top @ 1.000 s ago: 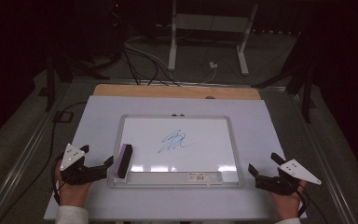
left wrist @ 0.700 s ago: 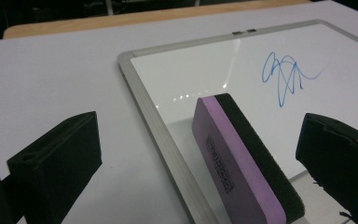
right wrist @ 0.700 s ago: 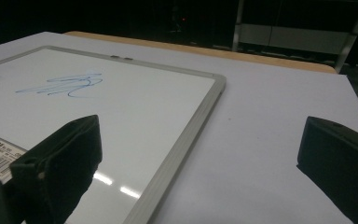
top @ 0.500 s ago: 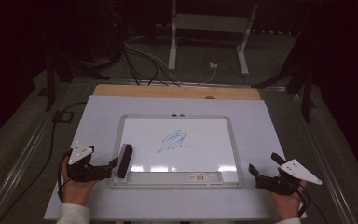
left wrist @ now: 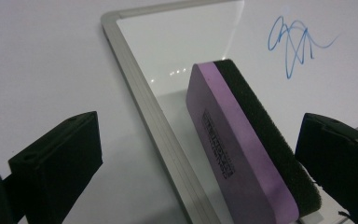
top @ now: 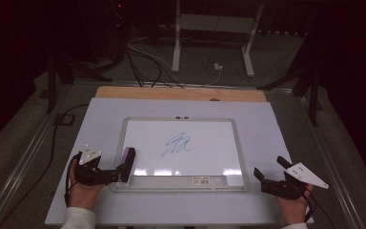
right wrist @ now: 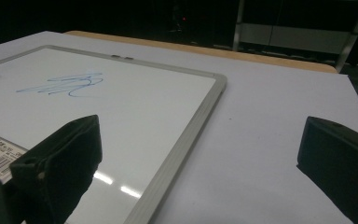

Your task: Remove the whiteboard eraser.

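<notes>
A whiteboard [top: 182, 119] with a silver frame lies flat in the middle of the white table, with a blue scribble [top: 177, 144] near its centre. A purple eraser [top: 127, 162] with a black felt side stands on edge at the board's near-left corner. My left gripper [top: 118, 174] is open, one jaw on each side of the eraser [left wrist: 233, 140]; the right-hand jaw is close to the felt. In the left gripper view the scribble [left wrist: 296, 42] lies beyond. My right gripper [top: 269, 168] is open and holds nothing, to the right of the board's frame [right wrist: 186, 135].
A wooden strip [top: 181, 94] edges the table's far side. Cables [top: 143, 62] and white stand legs [top: 176, 52] lie on the floor beyond. A small black box [top: 64, 119] sits off the table's left edge. A barcode label [top: 202, 180] is on the board's near rim.
My left gripper has slid right along the table until its open jaws straddle the eraser. The right gripper and the eraser have stayed put.
</notes>
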A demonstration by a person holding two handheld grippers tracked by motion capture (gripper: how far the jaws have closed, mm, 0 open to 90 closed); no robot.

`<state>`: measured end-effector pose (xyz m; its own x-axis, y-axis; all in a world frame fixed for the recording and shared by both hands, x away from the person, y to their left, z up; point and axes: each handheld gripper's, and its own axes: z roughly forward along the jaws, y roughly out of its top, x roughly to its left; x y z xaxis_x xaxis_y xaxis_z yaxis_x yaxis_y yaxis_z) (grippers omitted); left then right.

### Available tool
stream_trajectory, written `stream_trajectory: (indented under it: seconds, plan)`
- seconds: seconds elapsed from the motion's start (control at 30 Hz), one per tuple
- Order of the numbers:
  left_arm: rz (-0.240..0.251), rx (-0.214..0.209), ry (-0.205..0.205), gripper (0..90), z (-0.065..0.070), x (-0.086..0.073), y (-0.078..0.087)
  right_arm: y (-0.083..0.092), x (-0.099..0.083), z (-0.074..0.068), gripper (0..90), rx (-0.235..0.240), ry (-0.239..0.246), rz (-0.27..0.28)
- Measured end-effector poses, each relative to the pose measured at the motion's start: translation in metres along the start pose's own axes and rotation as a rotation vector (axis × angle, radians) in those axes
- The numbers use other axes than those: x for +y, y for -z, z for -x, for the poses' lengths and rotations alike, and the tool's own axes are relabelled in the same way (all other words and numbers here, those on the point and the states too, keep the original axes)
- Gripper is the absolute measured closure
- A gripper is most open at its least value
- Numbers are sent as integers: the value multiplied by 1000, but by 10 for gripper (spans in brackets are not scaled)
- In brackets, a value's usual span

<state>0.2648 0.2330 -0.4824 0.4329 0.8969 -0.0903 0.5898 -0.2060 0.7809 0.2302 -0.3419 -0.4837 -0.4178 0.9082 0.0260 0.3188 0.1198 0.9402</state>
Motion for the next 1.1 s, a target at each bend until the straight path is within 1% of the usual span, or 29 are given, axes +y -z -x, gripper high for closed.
stream_trajectory:
  seconds: [0.1, 0.13, 0.2, 0.27, 0.37, 0.5, 0.57, 0.6, 0.63, 0.7, 0.83, 0.93, 1.03, 1.1]
  plan:
    - [-17, 2, -26, 12, 3, 0, -2, 0, 0, 0, 2, 1, -1, 1]
    - [-20, 0, -24, 12, 4, 1, -3, 0, 0, 0, 2, 1, -1, 1]
    - [-20, -6, -11, 12, 4, 2, -3, 0, 0, 0, 2, 0, 1, 1]
    - [-15, -23, 7, 12, 3, 3, -2, 0, 0, 0, 2, 1, -1, 0]
    - [-19, -36, 36, 13, -1, 2, -2, 0, 0, 0, 2, 1, -1, 0]
    - [-31, -25, 51, 41, -4, -1, -2, 0, 0, 0, 2, 2, -1, 1]
    - [-39, -14, 61, 76, -4, -2, -3, 0, 0, 0, 2, 3, -1, 1]
    - [-40, -20, 65, 84, -5, -3, -3, 0, 0, 0, 2, 4, -1, 0]
    - [-40, -35, 68, 105, -5, -3, -3, 0, 0, -1, 2, 5, 0, -1]
    - [-46, -52, 57, 161, -4, -3, -3, 0, 0, -1, 2, 6, 2, -1]
    - [-56, -68, 48, 223, -2, -1, -4, -1, 0, -1, 3, 8, 1, -1]
    - [-54, -85, 63, 259, -1, -2, -4, -1, 0, -1, 2, 8, 4, 2]
    - [-46, -111, 80, 289, 0, -3, -5, -1, 0, -2, 2, 9, 1, 0]
    - [-50, -126, 74, 293, 3, -2, -7, -1, 0, -2, 2, 10, 2, 1]
